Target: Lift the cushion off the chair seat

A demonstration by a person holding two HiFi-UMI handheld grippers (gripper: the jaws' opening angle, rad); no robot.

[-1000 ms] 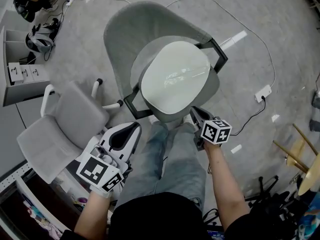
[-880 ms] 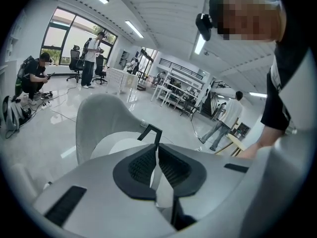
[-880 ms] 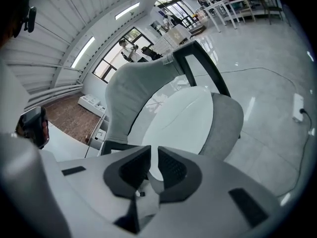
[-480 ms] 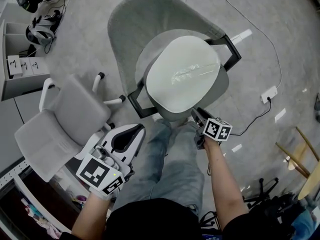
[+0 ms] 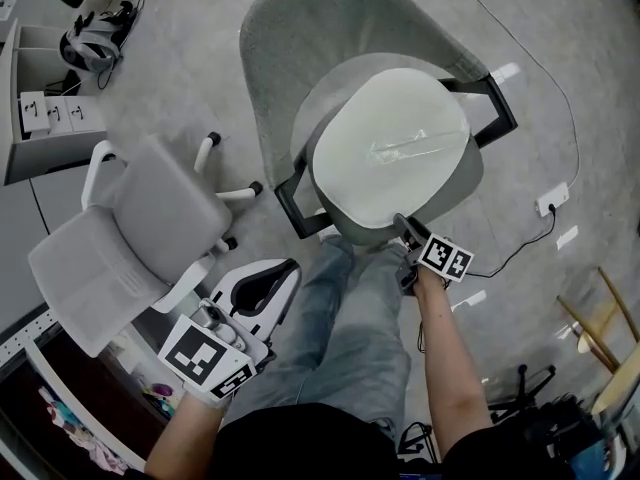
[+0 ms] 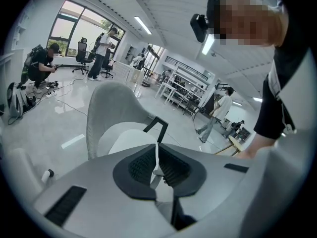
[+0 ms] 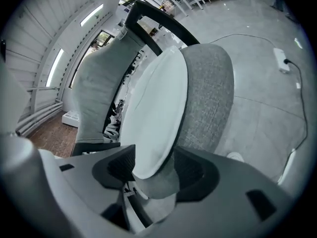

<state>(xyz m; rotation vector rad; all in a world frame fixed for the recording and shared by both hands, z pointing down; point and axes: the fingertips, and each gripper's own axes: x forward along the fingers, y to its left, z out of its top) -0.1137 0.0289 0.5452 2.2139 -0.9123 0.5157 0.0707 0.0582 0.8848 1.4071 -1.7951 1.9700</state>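
The right gripper (image 7: 151,165), jaws just opening wide, straddles the front edge of the white cushion (image 7: 153,108) on the chair seat (image 7: 210,93), while the left gripper (image 6: 157,163) hangs pressed together, empty

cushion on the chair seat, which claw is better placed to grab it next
Right. The right claw has just been opening and now straddles the front edge of the cushion, not yet pressing. The left claw is shut, back beside the person's leg.
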